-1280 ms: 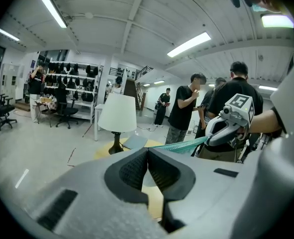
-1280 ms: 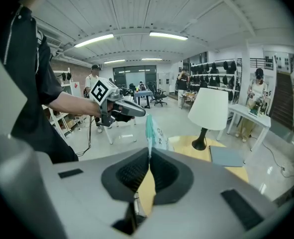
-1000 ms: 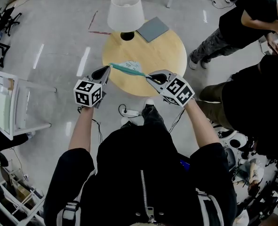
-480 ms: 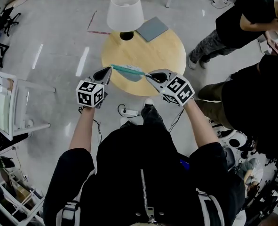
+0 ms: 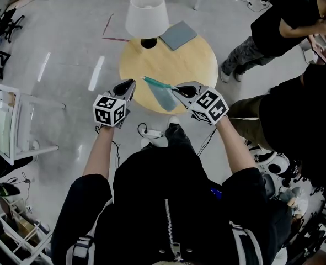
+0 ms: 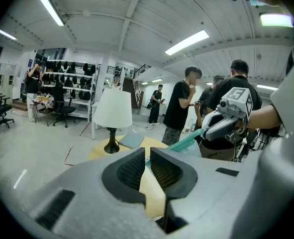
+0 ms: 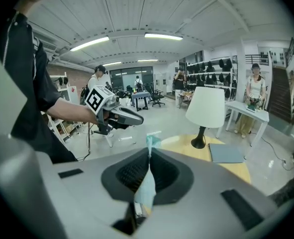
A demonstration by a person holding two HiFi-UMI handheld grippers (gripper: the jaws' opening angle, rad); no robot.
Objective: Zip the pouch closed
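The teal zip pouch (image 5: 161,93) hangs above the near edge of the round wooden table (image 5: 193,59), held at one end only. My right gripper (image 5: 174,89) is shut on it; in the right gripper view the teal fabric (image 7: 147,183) is pinched between the jaws of that gripper (image 7: 149,151). My left gripper (image 5: 131,83) sits just left of the pouch's free end and does not touch it. Its jaws are opening, and in the left gripper view a narrow gap with nothing in it shows at the gripper (image 6: 147,153). The pouch (image 6: 189,138) lies beyond it.
A white-shaded lamp (image 5: 147,12) and a grey notebook (image 5: 178,34) stand at the table's far side. Two people (image 5: 287,24) are close on the right. A power strip (image 5: 153,132) lies on the floor below the table, and a white frame (image 5: 8,120) stands at the left.
The left gripper has let go of the pouch's left end and drawn slightly back. The pouch, stretched between both grippers before, now droops from the right gripper alone.
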